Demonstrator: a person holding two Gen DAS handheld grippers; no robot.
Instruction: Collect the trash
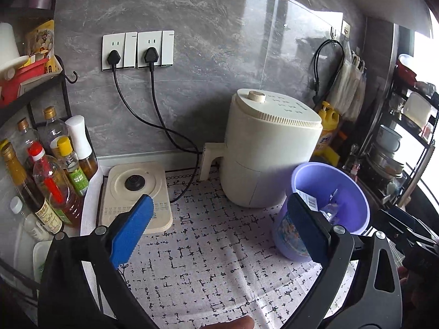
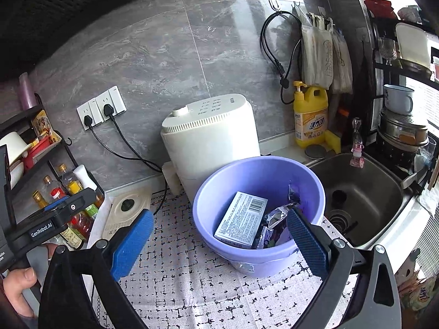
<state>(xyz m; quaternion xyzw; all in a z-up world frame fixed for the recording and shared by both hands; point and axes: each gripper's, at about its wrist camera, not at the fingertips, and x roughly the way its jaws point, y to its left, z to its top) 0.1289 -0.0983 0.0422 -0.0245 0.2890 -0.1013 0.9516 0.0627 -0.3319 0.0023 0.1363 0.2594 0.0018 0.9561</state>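
Now both grippers stand wide with nothing between their blue pads: the left gripper (image 1: 219, 233) over the white black-flecked cloth (image 1: 214, 260), the right gripper (image 2: 219, 242) at the round lilac plastic bucket (image 2: 208, 219). Inside it (leaning together) lie a white barcoded carton (image 2: 241, 219) and crumpled silvery wrappers (image 2: 277, 219).

Home kitchen: grey tiled wall w/ plugged sockets (image 1: 138, 50), oil & sauce bottles (image 1: 46, 175) on a corner rack, air fryer (image 2: 211, 137), sink (image 2: 359, 200), dish soap (image 2: 310, 115), stacked pots (image 2: 403, 131) on shelving.
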